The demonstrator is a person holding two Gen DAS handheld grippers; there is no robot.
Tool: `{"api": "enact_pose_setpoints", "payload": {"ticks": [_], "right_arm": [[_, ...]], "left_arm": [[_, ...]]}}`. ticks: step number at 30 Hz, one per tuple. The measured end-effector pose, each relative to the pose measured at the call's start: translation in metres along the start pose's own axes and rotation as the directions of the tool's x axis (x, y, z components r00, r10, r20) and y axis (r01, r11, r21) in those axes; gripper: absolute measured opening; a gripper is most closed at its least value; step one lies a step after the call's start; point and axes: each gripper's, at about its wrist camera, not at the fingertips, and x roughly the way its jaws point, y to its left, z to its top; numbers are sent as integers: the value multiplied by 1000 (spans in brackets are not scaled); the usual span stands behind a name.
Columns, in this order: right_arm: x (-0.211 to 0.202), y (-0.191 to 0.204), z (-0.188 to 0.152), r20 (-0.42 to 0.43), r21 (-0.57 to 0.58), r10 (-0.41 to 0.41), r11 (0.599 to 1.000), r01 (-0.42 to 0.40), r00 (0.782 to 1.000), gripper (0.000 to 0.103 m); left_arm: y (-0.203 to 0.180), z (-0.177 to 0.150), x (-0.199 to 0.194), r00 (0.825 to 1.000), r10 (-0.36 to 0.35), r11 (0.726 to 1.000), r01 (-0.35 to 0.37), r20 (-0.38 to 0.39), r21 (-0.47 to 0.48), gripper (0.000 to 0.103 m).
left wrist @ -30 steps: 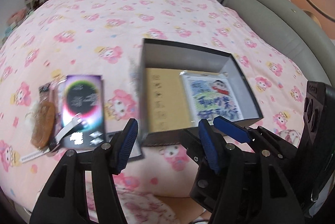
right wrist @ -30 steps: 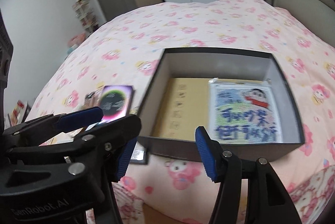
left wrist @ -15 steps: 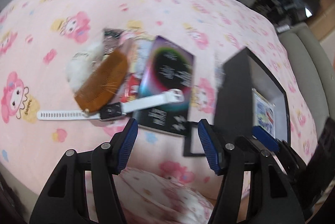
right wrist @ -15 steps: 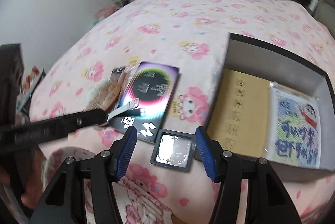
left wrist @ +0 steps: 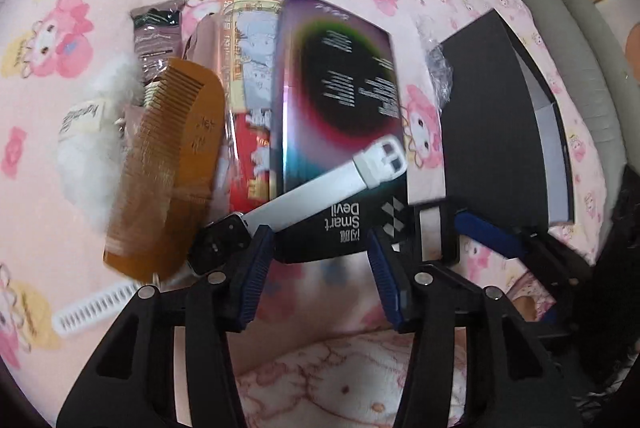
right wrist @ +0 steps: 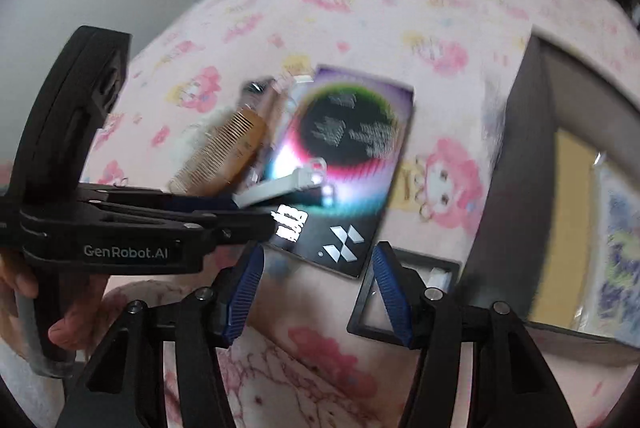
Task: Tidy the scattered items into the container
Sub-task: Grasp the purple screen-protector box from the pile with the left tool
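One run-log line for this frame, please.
left gripper: open, at colourful box with watch | right gripper: open, empty | black container: beside pile

One comb (left wrist: 172, 164), one watch (left wrist: 280, 204), one iridescent box (left wrist: 340, 108) — one black container (left wrist: 492, 124).

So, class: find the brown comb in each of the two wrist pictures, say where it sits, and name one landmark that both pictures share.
Left wrist view: the comb lies left of centre, slanting down the picture, beside the fluffy white thing.
Right wrist view: the comb sits left of centre, above the left gripper.
Shared landmark: the shiny box just right of the comb, with the white watch strap across it.
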Motion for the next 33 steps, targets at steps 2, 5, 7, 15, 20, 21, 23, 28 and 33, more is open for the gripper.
{"api": "enact_pose_setpoints", "payload": {"ticks": [2, 5, 7, 15, 20, 21, 23, 28, 33], "right_arm": [[11, -7, 4, -18, 39, 5, 999, -5, 1000, 53], [25, -13, 9, -40, 84, 30, 996, -27, 999, 53], [33, -13, 13, -57, 112, 14, 994, -7, 998, 53], [65, -31, 17, -74, 257, 49, 966, -28, 996, 58], [68, -32, 14, -56, 285, 102, 955, -82, 993, 65], [68, -32, 15, -53, 283, 118, 954, -98, 992, 63], [65, -28, 16, -55, 256, 155, 957, -136, 986, 59], [53, -5, 5, -100, 168, 287, 949, -268, 953, 58], [53, -10, 12, -35, 188, 218, 960, -208, 975, 58]], "left_arm": [[2, 7, 1, 1000, 26, 1000, -26, 12, 7, 49], [7, 15, 10, 998, 58, 998, -58, 2, 0, 49], [11, 18, 11, 1000, 27, 999, -27, 12, -28, 49], [22, 28, 13, 998, -59, 996, 60, 11, -72, 50], [22, 19, 0, 998, -55, 996, 56, 16, -62, 38], [22, 15, -5, 999, -39, 998, 40, 26, -57, 38], [24, 2, -18, 999, -20, 998, 23, 47, -55, 38], [44, -31, -38, 997, -3, 995, 11, 76, -100, 38], [49, -13, -33, 990, -9, 994, 24, 143, -103, 38]]}}
